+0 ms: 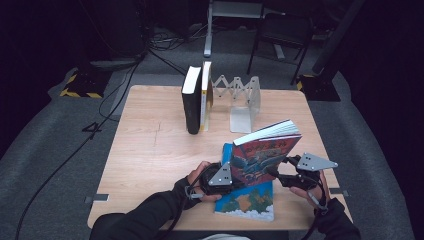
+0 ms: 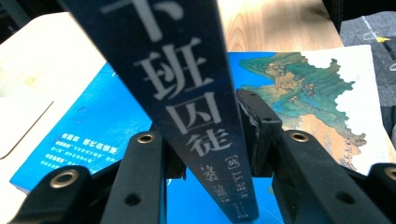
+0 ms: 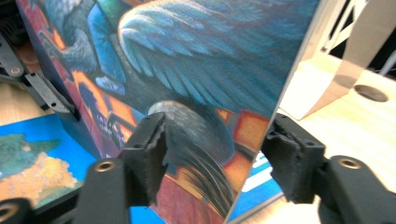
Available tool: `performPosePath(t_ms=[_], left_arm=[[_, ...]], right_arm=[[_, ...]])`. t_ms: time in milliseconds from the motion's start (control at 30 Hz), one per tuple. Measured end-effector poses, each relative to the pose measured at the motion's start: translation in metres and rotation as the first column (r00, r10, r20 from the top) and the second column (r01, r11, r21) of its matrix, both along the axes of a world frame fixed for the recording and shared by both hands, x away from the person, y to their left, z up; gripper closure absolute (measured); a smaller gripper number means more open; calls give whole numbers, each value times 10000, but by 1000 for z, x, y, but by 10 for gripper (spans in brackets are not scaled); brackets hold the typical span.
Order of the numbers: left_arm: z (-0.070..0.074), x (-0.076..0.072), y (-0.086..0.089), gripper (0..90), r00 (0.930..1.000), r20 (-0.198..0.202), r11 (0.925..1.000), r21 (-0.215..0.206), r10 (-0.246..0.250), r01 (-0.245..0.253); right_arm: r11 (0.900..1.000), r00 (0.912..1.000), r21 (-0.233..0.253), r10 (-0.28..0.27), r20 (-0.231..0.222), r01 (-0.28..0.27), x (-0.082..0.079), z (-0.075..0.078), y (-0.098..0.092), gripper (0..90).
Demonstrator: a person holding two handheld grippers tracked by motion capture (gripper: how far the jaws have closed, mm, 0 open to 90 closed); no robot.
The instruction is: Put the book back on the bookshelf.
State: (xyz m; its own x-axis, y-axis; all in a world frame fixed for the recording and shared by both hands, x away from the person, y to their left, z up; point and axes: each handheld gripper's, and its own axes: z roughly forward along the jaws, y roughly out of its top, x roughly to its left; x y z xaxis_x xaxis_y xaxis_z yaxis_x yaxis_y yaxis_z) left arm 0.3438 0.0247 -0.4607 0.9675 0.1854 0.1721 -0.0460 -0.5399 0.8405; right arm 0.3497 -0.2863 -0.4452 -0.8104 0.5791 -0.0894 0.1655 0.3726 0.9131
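While upright, book (image 1: pixel 264 159) spine faces left gripper (image 2: pixel 210 158), clamped; right gripper (image 3: pixel 215 158) clamps fore-edge.

The held book (image 1: pixel 264 161) has a red-orange cover with blue-green feathered wings. The flat book (image 1: pixel 247 200) is bright blue with a green, tan and white map.

Dark long sleeves are worn on both forearms. Each of the tongs is built of black parts, and a grey three-cornered plate dotted with small holes is carried on top of the left tongs (image 1: pixel 227 176) and the right tongs (image 1: pixel 282 174). Brass-ringed rivets are set into the black arms, and worn, ragged black pads (image 3: pixel 154 149) are fitted at the tips.
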Motion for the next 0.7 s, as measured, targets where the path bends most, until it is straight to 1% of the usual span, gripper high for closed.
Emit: performPosePath(t_ms=[67,133,167,200,267,300,367,433,467,533,567,600,633,700], left_arm=[[9,2,2,636,9995,-106,9974,-655,290,-296],[18,5,6,643,9986,-320,9917,-1200,425,-460],[22,7,7,647,9986,-330,9900,-1330,425,-465],[25,7,7,648,9986,-310,9897,-1352,421,-460],[29,7,5,644,9992,-88,9920,-1196,397,-405],[31,7,4,643,9992,-91,9907,-1305,381,-389],[38,7,3,640,9993,-174,9861,-1623,342,-366],[49,7,3,640,9996,-77,9804,-1947,286,-295],[53,7,3,641,9996,-122,9769,-2121,237,-258],[60,8,3,640,9996,-154,9723,-2321,227,-257],[60,8,3,640,9996,-154,9723,-2321,227,-257],[65,9,2,640,9996,-138,9686,-2467,264,-290],[67,9,1,638,9996,-104,9675,-2513,277,-295],[72,8,0,638,9994,-111,9627,-2684,316,-334]], right_arm=[[9999,9997,43,-109,226,108,-3,-1,-1,509],[9999,9993,31,-169,343,168,-5,-1,-2,539],[9998,9992,39,-200,337,198,-6,-1,-2,546],[9997,9990,72,-244,376,241,-7,-1,-2,551],[9996,9988,82,-285,410,282,-8,-2,-2,554],[9995,9985,17,-307,446,307,-10,-1,-2,554],[9994,9982,-41,-338,501,340,-12,-1,-2,555],[9994,9979,-71,-342,555,347,-14,0,-2,558],[9994,9979,-58,-326,559,330,-15,-1,-2,559],[9995,9979,-81,-299,572,305,-16,0,-3,560],[9995,9979,-81,-299,572,305,-16,0,-3,560],[9994,9979,-102,-313,574,319,-16,0,-3,561],[9994,9977,-107,-337,586,343,-16,0,-3,561],[9993,9978,-133,-330,582,338,-17,0,-3,560]])
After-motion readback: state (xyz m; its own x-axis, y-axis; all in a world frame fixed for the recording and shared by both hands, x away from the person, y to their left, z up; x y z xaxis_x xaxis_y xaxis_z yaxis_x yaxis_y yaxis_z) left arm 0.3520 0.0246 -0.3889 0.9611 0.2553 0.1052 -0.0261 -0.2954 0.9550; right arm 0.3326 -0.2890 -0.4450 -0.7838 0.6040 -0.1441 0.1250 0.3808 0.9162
